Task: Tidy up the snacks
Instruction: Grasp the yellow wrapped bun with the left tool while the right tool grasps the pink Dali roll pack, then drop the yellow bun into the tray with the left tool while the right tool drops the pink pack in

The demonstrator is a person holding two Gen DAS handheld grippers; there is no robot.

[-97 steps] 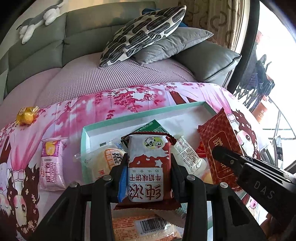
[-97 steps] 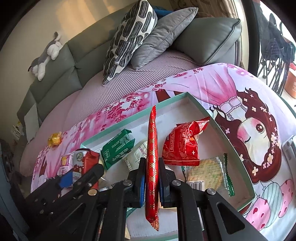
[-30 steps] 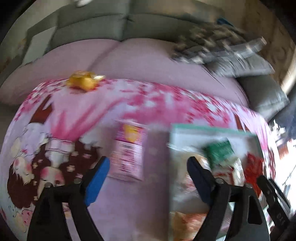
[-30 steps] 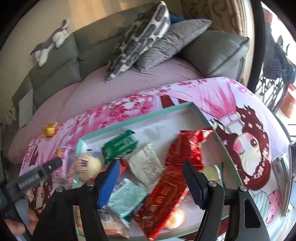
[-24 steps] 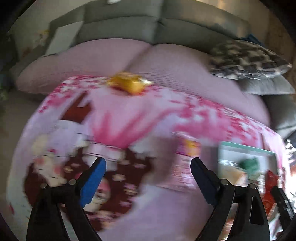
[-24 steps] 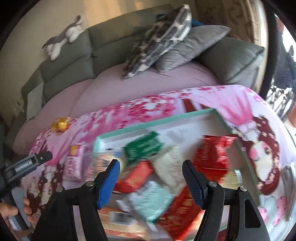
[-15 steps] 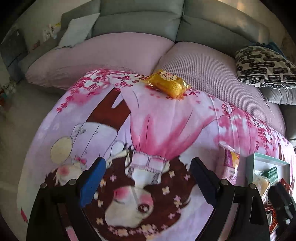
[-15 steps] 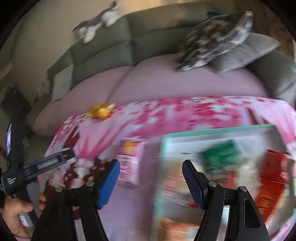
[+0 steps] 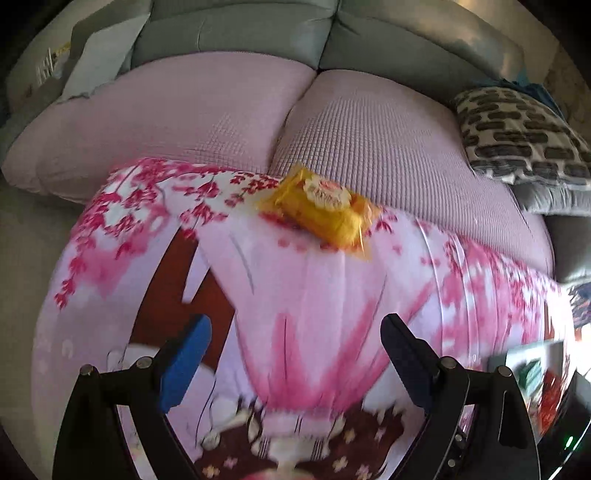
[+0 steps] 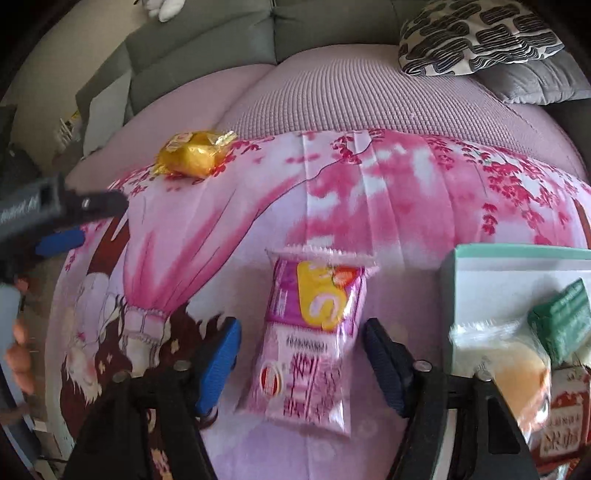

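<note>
A pink snack packet point(image 10: 314, 339) lies flat on the pink cloth point(image 10: 369, 192), straight between the jaws of my right gripper point(image 10: 301, 356). Those jaws are closing, and a narrow gap still shows on each side of the packet. A yellow snack packet point(image 9: 321, 208) rests at the cloth's far edge, well ahead of my left gripper point(image 9: 293, 354), which stands open with only cloth between its fingers. The same yellow packet point(image 10: 194, 153) shows at upper left in the right wrist view, beyond the left gripper's body point(image 10: 55, 206). The teal-rimmed tray point(image 10: 517, 254) holds several snacks at the right.
A grey sofa with a pink cover point(image 9: 221, 110) runs behind the cloth. A black-and-white patterned cushion point(image 10: 476, 33) and a grey cushion point(image 10: 546, 81) lie at its right end. A person's hand point(image 10: 18, 354) shows at the left edge.
Both grippers let go of their snacks into the tray, then swung left. The left now faces the yellow packet; the right has come over the pink packet with narrower jaws.
</note>
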